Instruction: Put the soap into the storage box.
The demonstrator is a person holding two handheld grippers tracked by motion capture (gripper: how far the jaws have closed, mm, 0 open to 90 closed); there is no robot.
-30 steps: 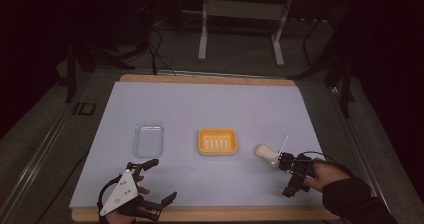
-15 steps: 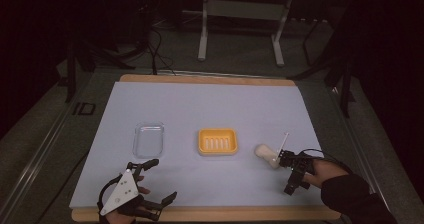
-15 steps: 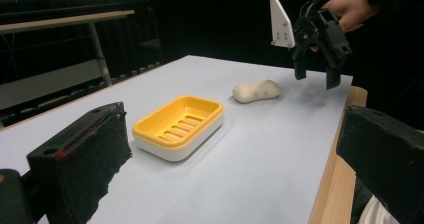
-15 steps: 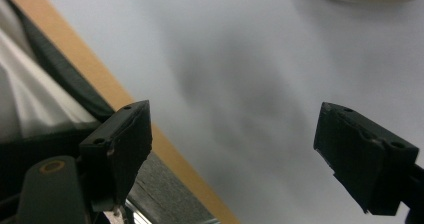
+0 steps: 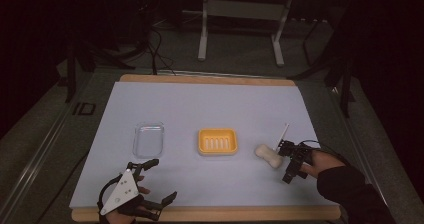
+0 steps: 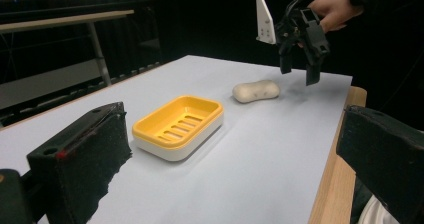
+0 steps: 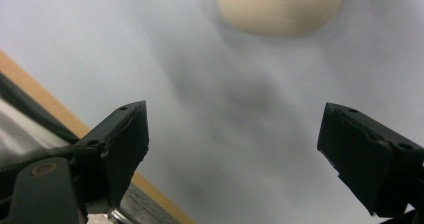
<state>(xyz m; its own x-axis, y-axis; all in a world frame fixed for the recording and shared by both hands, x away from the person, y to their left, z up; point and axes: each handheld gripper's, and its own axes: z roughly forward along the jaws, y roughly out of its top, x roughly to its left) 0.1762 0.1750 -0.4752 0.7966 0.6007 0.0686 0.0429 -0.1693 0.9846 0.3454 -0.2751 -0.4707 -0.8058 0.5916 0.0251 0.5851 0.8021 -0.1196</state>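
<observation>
Left gripper [image 5: 156,184]: lower left of the high view, at the near edge of the bench [image 5: 200,104], jaws wide, nothing between them.

Right gripper [image 5: 291,160]: lower right of the high view, above the bench, jaws wide and just been opening, nothing between them; it hangs just beside the soap.

Soap [image 5: 267,155]: cream, peanut-shaped bar, lying on the bench right of centre, apart from the dish.

Soap dish [image 5: 217,141]: yellow slotted tray, centre of frame.

Clear lid [image 5: 149,139]: left of the dish, well apart.
</observation>
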